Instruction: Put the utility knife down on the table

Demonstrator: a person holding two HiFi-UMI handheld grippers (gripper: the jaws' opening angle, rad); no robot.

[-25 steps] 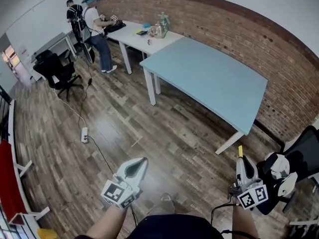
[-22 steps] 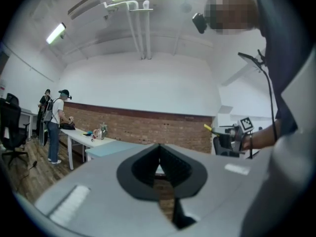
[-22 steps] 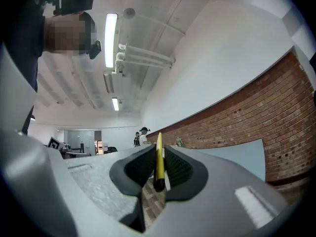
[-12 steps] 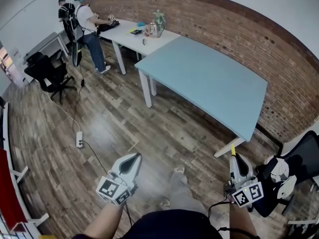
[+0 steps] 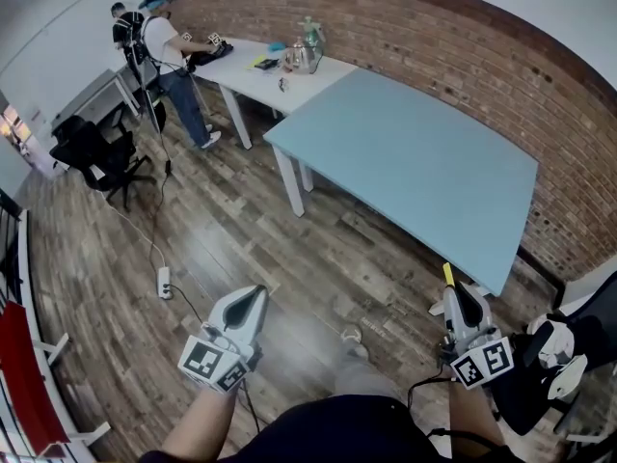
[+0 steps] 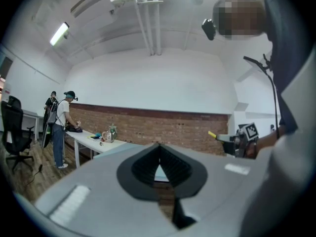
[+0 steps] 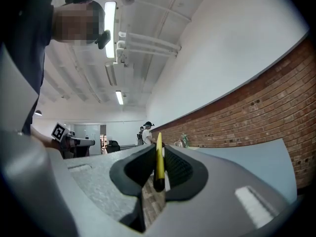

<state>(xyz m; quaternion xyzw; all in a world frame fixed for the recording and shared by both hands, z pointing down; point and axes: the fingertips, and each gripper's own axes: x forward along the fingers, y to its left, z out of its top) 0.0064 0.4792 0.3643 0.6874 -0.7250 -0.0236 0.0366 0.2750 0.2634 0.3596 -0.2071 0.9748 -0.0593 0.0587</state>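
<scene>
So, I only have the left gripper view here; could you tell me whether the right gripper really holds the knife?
Observer: Yes. In the right gripper view its jaws are shut on the knife, and its yellow end sticks out past their tips.
Operator: Thank you. Is it in place to set it down?
Observer: Not yet. In the head view the right gripper hangs above the floor, seemingly just short of the near corner of the table.
Operator: And is anything lying down there on my side?
Observer: A white power strip lies on the floor to the left of the left gripper.
</scene>
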